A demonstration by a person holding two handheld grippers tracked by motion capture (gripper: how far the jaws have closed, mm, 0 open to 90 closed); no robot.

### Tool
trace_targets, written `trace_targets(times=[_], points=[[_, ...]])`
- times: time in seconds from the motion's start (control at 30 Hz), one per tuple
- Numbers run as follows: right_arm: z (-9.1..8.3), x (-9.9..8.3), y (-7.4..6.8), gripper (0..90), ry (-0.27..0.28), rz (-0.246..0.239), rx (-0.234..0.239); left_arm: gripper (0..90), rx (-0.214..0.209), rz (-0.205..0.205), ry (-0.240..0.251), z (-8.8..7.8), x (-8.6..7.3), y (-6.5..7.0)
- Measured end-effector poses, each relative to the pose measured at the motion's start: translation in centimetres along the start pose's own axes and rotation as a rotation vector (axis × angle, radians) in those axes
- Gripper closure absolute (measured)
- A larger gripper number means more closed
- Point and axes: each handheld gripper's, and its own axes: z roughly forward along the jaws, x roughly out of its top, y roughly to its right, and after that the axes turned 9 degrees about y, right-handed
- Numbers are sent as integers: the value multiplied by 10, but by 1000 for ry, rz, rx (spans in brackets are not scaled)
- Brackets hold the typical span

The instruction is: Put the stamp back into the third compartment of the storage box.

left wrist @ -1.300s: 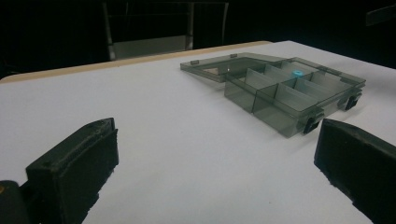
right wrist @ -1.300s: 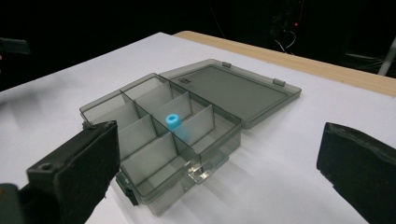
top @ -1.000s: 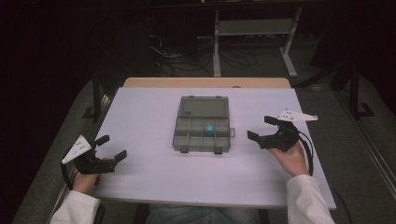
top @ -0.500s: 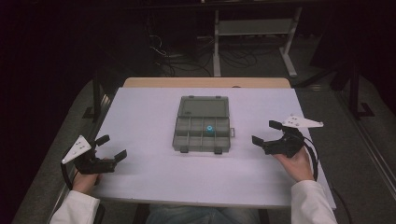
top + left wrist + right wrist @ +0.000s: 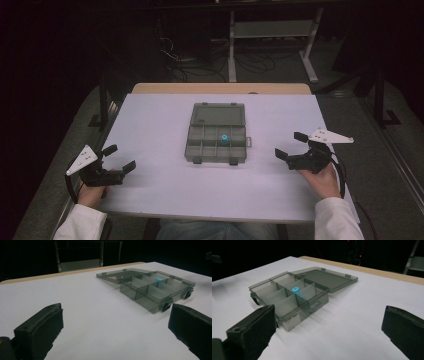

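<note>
A smoky grey compartment box (image 5: 216, 145) lies in the middle of the white table (image 5: 150, 120), its lid (image 5: 219, 114) folded flat on the far side. One small blue ring (image 5: 224, 137) rests in a middle compartment. My left gripper (image 5: 120, 157) stands open near the table's front left corner, far from the box. To the right of the box, my right gripper (image 5: 290, 145) is open and holds nothing. In the left gripper view the box (image 5: 155, 290) and ring (image 5: 158, 279) lie ahead to the right. The right gripper view has the box (image 5: 287, 300) and ring (image 5: 296, 289) ahead to the left.
A wooden strip (image 5: 220, 88) edges the table's far side. Beyond it stand a metal frame (image 5: 272, 30) and cables on the dark floor (image 5: 190, 55). Bare table surface lies on both sides of the box.
My right gripper has drawn back toward the near edge and a little to the right, away from the box. The left gripper has stayed put.
</note>
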Motion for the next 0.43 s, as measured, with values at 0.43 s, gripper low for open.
trace_targets(times=[0.43], points=[[-9, -11, 2, 0, -1, -4, -18, 0, -2, 3, 0, 0, 0, 1]])
